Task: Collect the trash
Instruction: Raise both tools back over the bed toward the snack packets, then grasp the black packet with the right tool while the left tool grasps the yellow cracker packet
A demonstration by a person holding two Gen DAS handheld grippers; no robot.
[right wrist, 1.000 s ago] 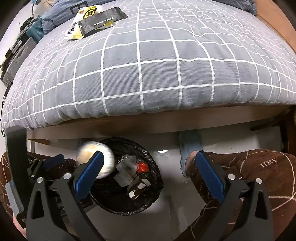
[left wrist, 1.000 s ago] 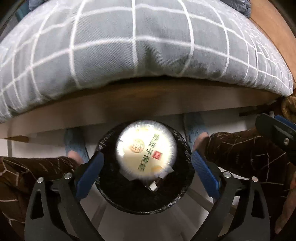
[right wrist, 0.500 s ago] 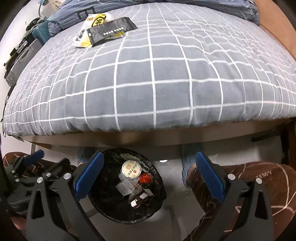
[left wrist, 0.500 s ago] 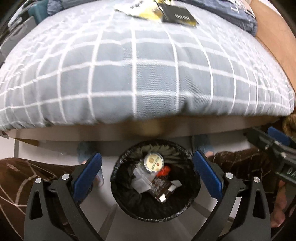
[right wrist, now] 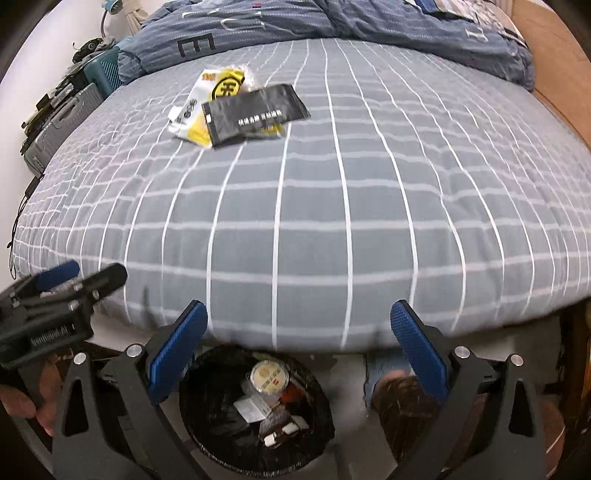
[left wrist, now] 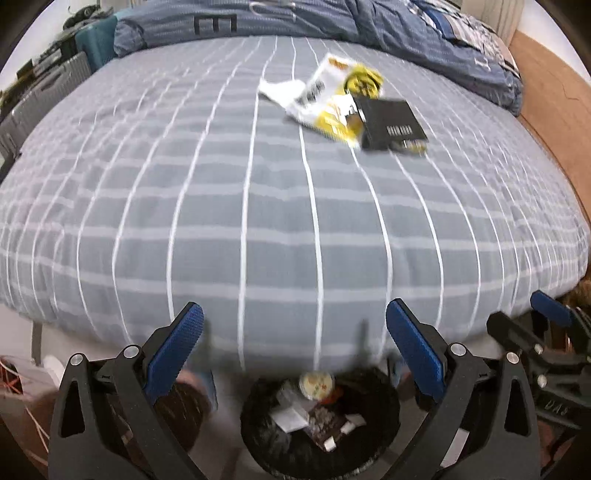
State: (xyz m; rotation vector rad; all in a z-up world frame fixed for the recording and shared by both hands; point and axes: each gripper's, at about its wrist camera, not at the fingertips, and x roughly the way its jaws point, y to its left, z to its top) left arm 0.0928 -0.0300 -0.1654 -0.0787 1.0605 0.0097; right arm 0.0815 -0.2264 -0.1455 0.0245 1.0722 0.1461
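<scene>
Nearest, below both grippers: black-lined trash bin (left wrist: 320, 424) (right wrist: 255, 410) on the floor at the bed's foot, holding a round foil-lidded cup (left wrist: 316, 384) (right wrist: 268, 376), white paper scraps, a dark wrapper and a red piece. Left gripper (left wrist: 295, 345): jaws spread wide, nothing between the blue pads, raised above the bin. Right gripper (right wrist: 299, 341): likewise spread wide and empty. Beyond: grey checked bedspread (left wrist: 258, 206) (right wrist: 332, 206). Farther up the bed: remaining trash, a yellow-and-white packet (left wrist: 332, 99) (right wrist: 207, 107) with a black packet (left wrist: 391, 123) (right wrist: 255, 112) lying partly over it, well apart from both grippers. Farthest: crumpled blue duvet (left wrist: 369, 26) (right wrist: 332, 22). Compared with one second earlier: round cup then caught in mid-fall over the bin mouth, now settled among the contents; both views tilted up from the bin toward the packets.
</scene>
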